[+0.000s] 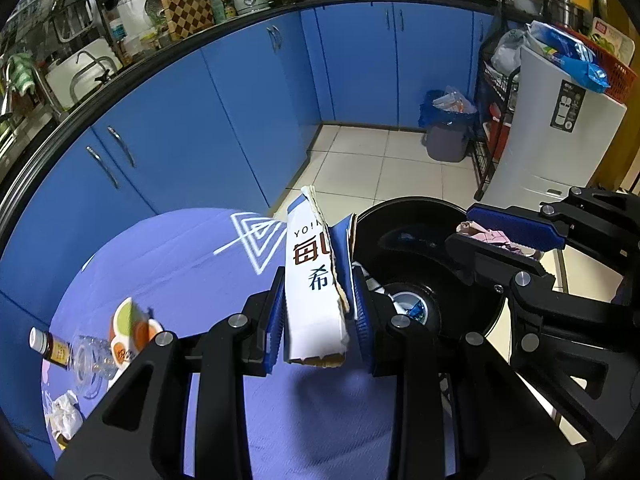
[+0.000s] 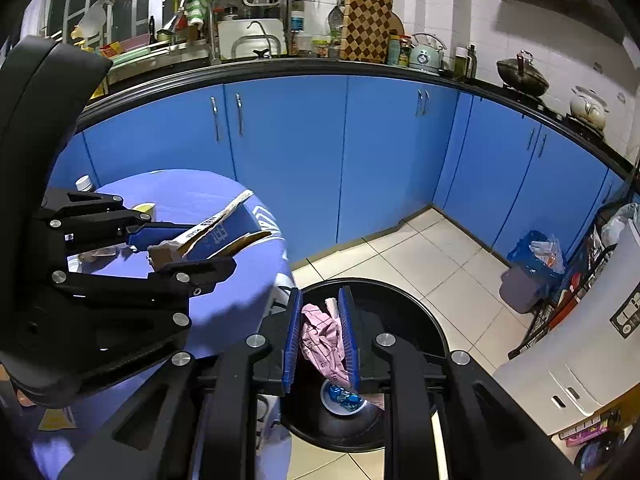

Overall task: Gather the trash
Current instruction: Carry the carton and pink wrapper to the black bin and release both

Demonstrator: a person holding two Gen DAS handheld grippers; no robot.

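My left gripper (image 1: pixel 320 312) is shut on a torn blue-and-white carton (image 1: pixel 314 280), held upright at the right edge of the purple-covered table (image 1: pixel 180 248). My right gripper (image 2: pixel 320 336) is shut on a crumpled pink paper (image 2: pixel 322 338), over the open mouth of the round black bin (image 2: pixel 404 300) that stands on the floor beside the table. A small cup with a blue wrapper (image 2: pixel 344 398) lies at the bin's bottom. In the left wrist view the right gripper (image 1: pixel 504 240) with the pink paper (image 1: pixel 488 236) hangs above the bin (image 1: pixel 400 216).
On the table's left lie a small brown bottle (image 1: pixel 50 346), a clear plastic bottle (image 1: pixel 90 358), an orange-and-green pack (image 1: pixel 130 328) and crumpled paper (image 1: pixel 64 416). Blue cabinets (image 1: pixel 248 92) run along the wall. A grey bin with a blue liner (image 1: pixel 446 128) and a white appliance (image 1: pixel 548 136) stand across the tiled floor.
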